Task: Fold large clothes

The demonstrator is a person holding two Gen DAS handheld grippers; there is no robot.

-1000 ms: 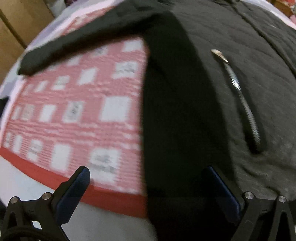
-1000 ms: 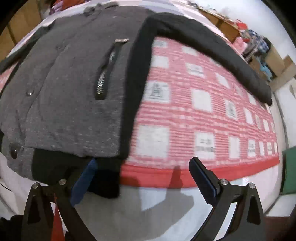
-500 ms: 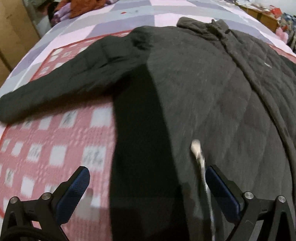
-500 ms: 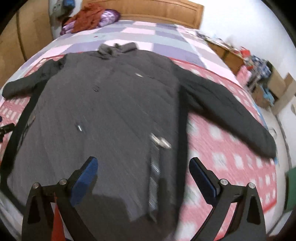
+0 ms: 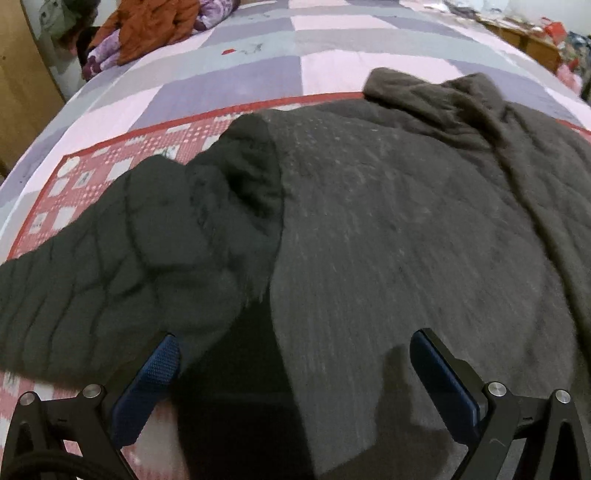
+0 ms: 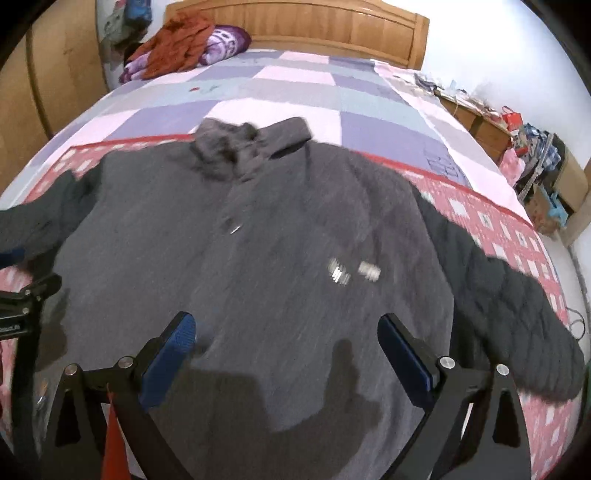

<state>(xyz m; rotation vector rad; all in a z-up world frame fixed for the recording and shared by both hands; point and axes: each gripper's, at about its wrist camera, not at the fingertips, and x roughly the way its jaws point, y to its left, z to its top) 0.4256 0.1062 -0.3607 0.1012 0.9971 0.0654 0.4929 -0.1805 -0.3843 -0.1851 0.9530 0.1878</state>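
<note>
A large dark grey quilted coat [image 6: 266,236] lies face up and spread flat on the bed, collar [image 6: 243,144] toward the headboard. Its black sleeves stretch out to both sides: one sleeve [image 5: 110,243] in the left wrist view, the other sleeve [image 6: 517,295] in the right wrist view. My left gripper [image 5: 291,365] hovers open over the armpit and chest on that side, holding nothing. My right gripper [image 6: 284,347] hangs open above the coat's chest, also holding nothing. The left gripper's black frame [image 6: 26,306] shows at the left edge of the right wrist view.
A red-and-white checked blanket [image 5: 74,184] lies under the coat, on a purple, pink and grey patchwork bedspread [image 6: 280,96]. A heap of orange and purple clothes [image 6: 184,48] sits by the wooden headboard [image 6: 332,29]. Cluttered boxes and bags [image 6: 535,166] stand right of the bed.
Both grippers have travelled from the coat's bottom hem up along its body toward the shoulders and collar. Both stayed open throughout. The coat itself has not moved.
</note>
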